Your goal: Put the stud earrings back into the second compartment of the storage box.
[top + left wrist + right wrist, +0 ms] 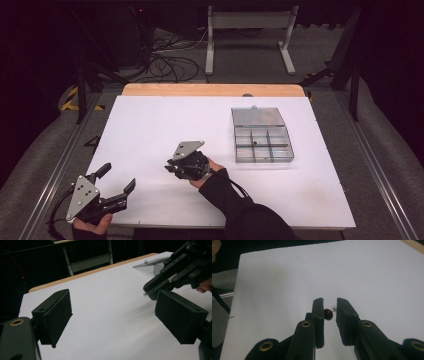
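My right gripper (330,302) is shut on a small dark red bead (327,314) with a clear disc on a short pin. It holds the bead just above the white table top. In the high view the right gripper (171,168) hangs over the table's middle and points left. In the left gripper view, its jaws (150,290) reach in from the upper right. My left gripper (120,176) rests at the front left corner, jaws wide open with nothing between its pads (56,315).
A clear plastic compartment box (263,145) stands at the right of the white table (150,130), its lid (256,116) folded open toward the back. A wooden strip (212,90) runs along the far edge. Cables and a metal stand lie on the floor beyond.
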The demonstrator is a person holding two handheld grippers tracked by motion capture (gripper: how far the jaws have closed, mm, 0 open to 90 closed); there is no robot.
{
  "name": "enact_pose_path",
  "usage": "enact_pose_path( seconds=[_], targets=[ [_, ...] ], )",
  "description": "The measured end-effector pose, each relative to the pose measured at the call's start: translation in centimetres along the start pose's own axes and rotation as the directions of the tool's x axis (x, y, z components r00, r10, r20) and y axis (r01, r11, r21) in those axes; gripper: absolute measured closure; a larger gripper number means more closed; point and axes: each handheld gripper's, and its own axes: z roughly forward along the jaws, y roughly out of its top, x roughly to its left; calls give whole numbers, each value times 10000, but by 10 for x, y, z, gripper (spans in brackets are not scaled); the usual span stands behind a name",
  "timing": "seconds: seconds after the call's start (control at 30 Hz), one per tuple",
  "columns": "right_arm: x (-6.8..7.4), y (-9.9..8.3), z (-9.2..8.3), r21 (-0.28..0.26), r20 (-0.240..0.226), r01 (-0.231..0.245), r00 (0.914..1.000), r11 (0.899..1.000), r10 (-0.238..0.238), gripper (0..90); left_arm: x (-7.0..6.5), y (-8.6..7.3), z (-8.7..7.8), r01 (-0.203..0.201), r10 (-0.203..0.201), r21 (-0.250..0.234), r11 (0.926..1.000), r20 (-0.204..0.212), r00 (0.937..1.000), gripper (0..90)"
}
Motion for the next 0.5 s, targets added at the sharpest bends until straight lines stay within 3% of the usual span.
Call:
enact_pose_path(
  seconds=[0.13,0.5],
  targets=[
    [-9,-2,-17,-95,334,-2,9994,10000,5,771,-1,0,0,-1,1,-13,10000,-24,10000,143],
    [-39,-13,-60,-387,1210,-525,9910,9979,568,770,-1,0,1,-41,41,19,10000,-17,10000,143]
  ],
)
